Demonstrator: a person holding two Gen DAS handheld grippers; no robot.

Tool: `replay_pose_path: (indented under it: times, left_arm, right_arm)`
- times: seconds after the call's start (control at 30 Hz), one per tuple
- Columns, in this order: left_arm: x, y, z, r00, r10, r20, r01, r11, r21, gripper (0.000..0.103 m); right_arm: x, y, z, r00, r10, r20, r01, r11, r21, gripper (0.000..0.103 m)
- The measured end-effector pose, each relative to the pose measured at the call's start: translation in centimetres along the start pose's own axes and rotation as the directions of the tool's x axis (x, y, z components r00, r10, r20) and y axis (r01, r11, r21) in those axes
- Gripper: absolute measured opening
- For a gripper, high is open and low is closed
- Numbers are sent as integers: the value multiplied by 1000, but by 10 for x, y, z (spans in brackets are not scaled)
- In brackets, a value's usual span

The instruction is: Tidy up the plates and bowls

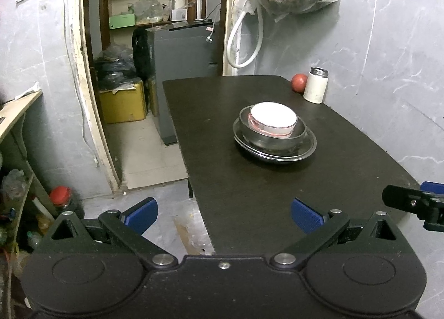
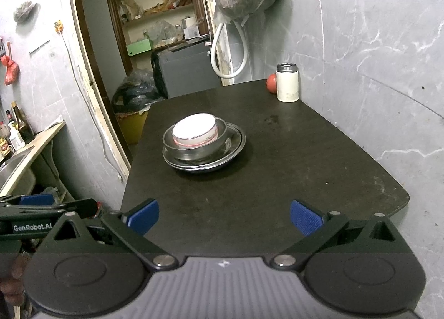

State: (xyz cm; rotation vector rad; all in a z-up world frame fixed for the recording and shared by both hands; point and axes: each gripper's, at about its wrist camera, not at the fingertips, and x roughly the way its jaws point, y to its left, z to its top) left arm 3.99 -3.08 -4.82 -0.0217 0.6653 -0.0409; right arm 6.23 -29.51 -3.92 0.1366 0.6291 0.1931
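Grippers wide apart, dishes stacked mid-table

Left gripper (image 1: 224, 215) sits at the bottom of its frame, blue pads spread wide, holding nothing. At centre, a white bowl (image 1: 273, 119) nests in steel bowls on a steel plate (image 1: 308, 149) on the dark table (image 1: 249, 202). Right gripper (image 2: 224, 215) likewise gapes empty, level over the near edge.

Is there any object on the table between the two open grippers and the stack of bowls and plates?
Nothing visible. Bare table lies between the right gripper, the left gripper and the stack. The white canister stands far behind.
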Motion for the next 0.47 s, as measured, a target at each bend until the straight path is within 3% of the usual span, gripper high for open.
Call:
replay_pose_path:
  times: [0.47]
  left_arm:
    - [11, -7, 5, 1000, -5, -26, 6, 1000, 14, 102]
  right_arm:
    - [7, -11, 0, 1000, -7, -19, 8, 1000, 18, 103]
